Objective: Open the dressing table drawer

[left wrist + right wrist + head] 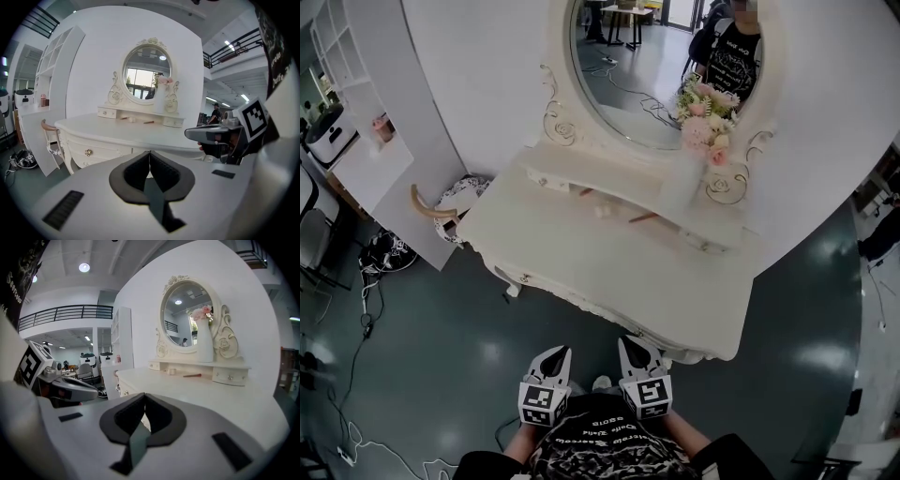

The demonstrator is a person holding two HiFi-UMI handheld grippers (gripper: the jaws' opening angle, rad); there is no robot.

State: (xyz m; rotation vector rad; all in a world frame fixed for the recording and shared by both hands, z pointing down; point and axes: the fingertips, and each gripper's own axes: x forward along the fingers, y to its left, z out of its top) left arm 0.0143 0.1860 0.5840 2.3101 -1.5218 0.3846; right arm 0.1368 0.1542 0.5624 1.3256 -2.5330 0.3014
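Ahead of both grippers stands the dressing table (609, 253), its front edge near their tips but apart from them. Left gripper (556, 352) and right gripper (635, 343) are held side by side close to the person's body, both aimed at the table. Each has its jaws pressed together with nothing between them. One drawer (101, 151) in the table's front, marked by a gold knob (87, 152), lies ahead and to the left of the left gripper's tips; it sits flush with the front, closed. Farther beyond the grippers, along the back of the tabletop, a raised shelf (600, 178) has small drawers (228, 376) at its ends. On the shelf, ahead and to the right of the right gripper, stands a white vase (681, 183) of pink flowers (708, 112), and an oval mirror (647, 84) rises behind it.
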